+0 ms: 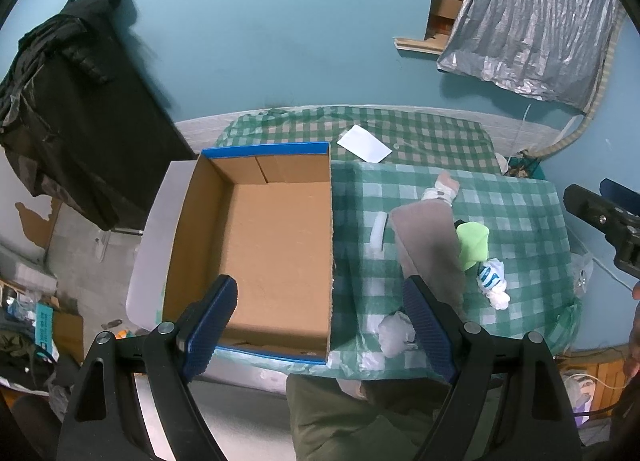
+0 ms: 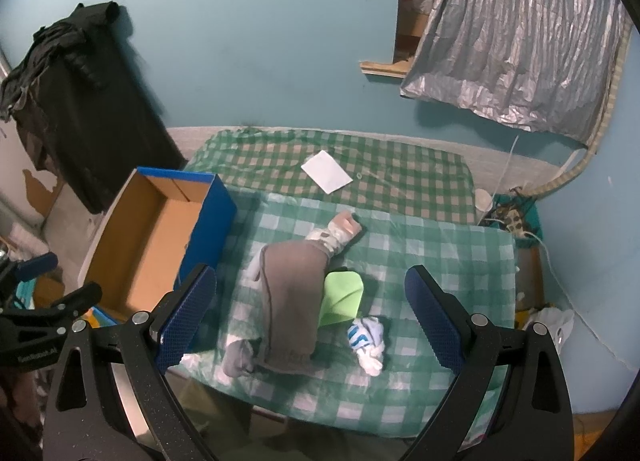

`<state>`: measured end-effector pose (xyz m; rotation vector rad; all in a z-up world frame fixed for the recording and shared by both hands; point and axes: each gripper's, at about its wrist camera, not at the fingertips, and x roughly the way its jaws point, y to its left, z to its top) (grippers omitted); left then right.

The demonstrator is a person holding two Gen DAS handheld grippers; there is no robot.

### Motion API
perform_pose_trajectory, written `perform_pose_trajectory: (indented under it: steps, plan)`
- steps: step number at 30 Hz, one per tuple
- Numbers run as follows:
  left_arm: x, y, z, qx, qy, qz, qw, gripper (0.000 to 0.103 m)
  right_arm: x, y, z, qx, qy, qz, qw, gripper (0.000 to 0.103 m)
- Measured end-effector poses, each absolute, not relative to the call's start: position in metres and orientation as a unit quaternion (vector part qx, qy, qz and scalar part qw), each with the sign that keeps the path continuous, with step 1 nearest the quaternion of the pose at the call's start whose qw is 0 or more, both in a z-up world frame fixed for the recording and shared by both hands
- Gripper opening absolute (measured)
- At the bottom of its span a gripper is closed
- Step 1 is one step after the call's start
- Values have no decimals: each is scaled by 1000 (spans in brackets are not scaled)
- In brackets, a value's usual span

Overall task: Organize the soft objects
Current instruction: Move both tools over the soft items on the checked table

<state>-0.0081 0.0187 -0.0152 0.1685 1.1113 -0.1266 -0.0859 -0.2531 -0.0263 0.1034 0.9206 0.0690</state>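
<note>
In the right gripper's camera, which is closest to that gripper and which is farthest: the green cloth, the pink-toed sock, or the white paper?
From the right gripper:
1. Green cloth, just ahead between the fingers.
2. Pink-toed sock, farther up the checked cloth.
3. White paper, near the wall.

teal wall (image 2: 260, 41), silver foil sheet (image 2: 520, 29) (crinkled) over window.

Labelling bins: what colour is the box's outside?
Blue box, brown inside; right wrist view shows it best.

We see the cardboard box (image 1: 276, 245) open-topped, its floor bare. On the checked cloth (image 2: 440, 261), bare room lies right of the sock heap (image 2: 292, 301).
</note>
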Motion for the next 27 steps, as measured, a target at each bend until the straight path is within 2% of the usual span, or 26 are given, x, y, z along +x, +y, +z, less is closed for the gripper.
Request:
perform_pose_trajectory:
  steps: [27]
  plan:
    - [-20, 12, -17, 81, 521, -73, 847, 86, -102, -258, -32, 58, 447, 29, 892, 95]
